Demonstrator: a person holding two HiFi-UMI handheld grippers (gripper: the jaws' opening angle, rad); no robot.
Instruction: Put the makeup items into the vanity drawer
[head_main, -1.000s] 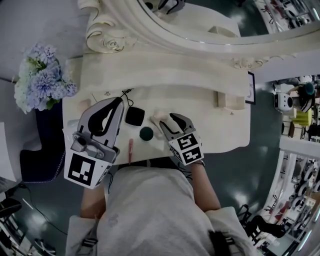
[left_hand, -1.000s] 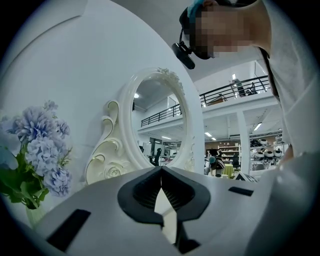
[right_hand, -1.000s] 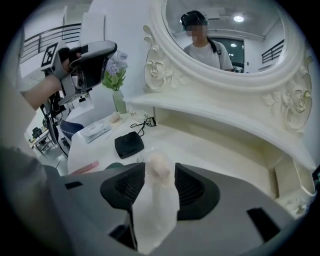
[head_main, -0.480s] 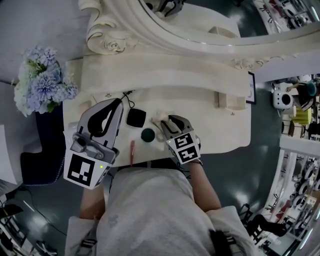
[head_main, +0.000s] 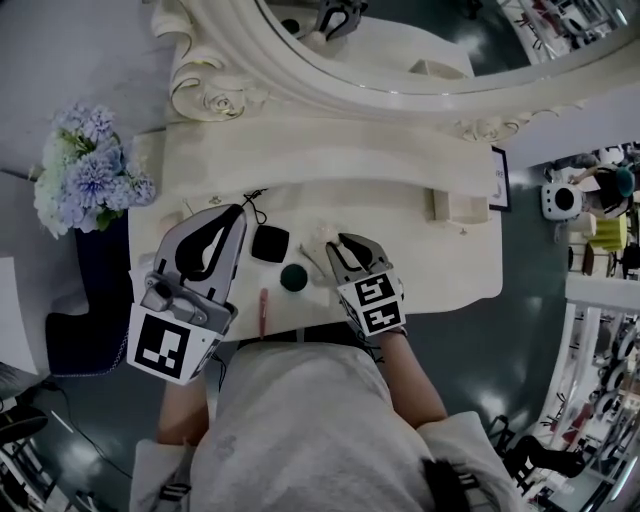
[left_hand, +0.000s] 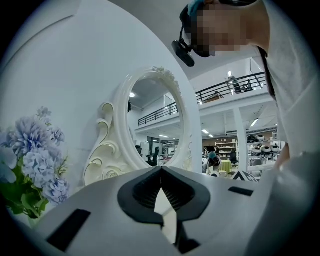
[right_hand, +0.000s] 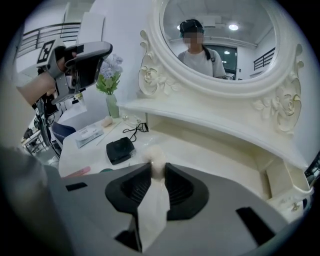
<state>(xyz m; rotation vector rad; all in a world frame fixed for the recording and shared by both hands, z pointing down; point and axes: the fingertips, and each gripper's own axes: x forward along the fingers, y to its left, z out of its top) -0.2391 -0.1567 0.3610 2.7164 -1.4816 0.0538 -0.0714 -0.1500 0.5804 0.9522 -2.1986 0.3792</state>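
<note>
A pale beige makeup sponge (right_hand: 156, 158) lies on the white vanity top (head_main: 400, 235). My right gripper (right_hand: 157, 168) has it between its fingertips; the jaws are closing and both pads touch it. In the head view the right gripper (head_main: 334, 246) sits at the table's front middle. Just left of it are a dark green round item (head_main: 293, 277), a black compact (head_main: 269, 242) and a pink stick (head_main: 263, 311). My left gripper (head_main: 237, 210) hangs raised over the left side, shut and empty; its tips (left_hand: 161, 168) meet. No drawer shows.
An ornate oval mirror (head_main: 400, 60) rises behind a raised shelf (head_main: 330, 160). Blue flowers in a vase (head_main: 88, 170) stand at the far left. A black cord (right_hand: 134, 130) and a flat packet (right_hand: 89, 135) lie at the back left. A small open box (head_main: 457, 206) sits on the right.
The right gripper's jaws have narrowed from wide open to touching the sponge, after a small shift toward it. The left gripper has stayed raised in about the same place.
</note>
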